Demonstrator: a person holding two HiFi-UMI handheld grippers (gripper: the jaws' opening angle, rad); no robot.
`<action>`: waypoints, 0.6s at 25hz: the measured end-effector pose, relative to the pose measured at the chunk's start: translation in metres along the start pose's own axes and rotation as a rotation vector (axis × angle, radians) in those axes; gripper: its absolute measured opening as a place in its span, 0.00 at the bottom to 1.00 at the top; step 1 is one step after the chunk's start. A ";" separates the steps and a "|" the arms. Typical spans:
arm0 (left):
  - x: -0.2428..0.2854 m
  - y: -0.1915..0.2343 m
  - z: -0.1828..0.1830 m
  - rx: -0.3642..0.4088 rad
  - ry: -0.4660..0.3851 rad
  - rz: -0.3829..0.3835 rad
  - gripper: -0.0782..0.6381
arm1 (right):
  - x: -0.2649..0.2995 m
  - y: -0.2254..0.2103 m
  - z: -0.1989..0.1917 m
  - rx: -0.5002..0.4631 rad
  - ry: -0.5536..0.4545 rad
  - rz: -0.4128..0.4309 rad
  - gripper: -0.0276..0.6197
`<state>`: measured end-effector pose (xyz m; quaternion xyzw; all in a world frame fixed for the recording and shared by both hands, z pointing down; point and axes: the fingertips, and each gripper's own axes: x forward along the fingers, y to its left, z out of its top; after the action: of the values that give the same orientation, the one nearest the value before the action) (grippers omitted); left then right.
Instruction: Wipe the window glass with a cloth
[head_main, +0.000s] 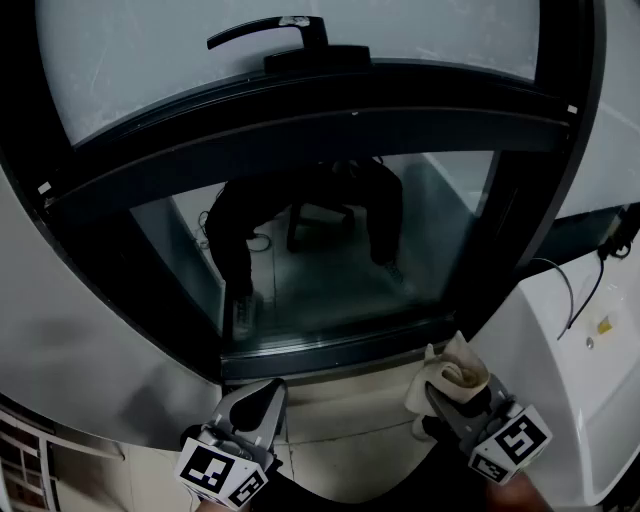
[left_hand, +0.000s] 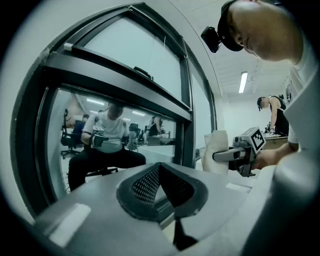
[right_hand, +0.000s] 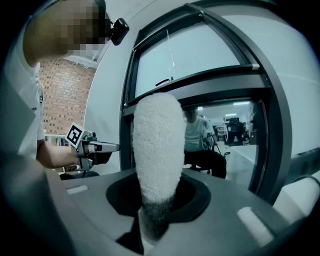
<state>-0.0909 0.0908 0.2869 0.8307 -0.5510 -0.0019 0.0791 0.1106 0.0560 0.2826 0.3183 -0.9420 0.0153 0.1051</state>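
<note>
The cloth (right_hand: 157, 145) is gripped in the right gripper (head_main: 448, 398), whose jaws are closed on its lower end. The pale roll stands up along the jaws, so its long axis is pointed the same way as the gripper. It is held just below the lower right corner of the window glass (head_main: 320, 270), near the bottom rail of the dark frame (head_main: 330, 350). No contact with the pane is seen. The glass lies ahead of and above the cloth's free end, so a push forward and upward is judged to be what the first wipe calls for. The right gripper, as the one carrying the cloth, is the nearer to the work. The left gripper (left_hand: 159, 167) is held low by the lower left corner of the pane, with its jaws together and nothing between them. Both grippers are pointed toward the window at about the same height. The wiping is judged not yet begun.
</note>
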 end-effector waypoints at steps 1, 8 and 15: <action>0.003 0.002 0.001 0.012 0.000 0.000 0.13 | 0.003 -0.003 0.001 -0.018 0.000 -0.006 0.18; 0.026 0.020 0.005 0.061 0.001 0.019 0.13 | 0.021 -0.028 0.007 -0.084 -0.005 -0.049 0.18; 0.049 0.033 -0.004 0.063 0.031 0.020 0.13 | 0.042 -0.044 0.005 -0.142 0.009 -0.071 0.18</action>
<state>-0.1011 0.0339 0.2996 0.8272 -0.5579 0.0289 0.0614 0.1033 -0.0045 0.2847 0.3432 -0.9284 -0.0538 0.1321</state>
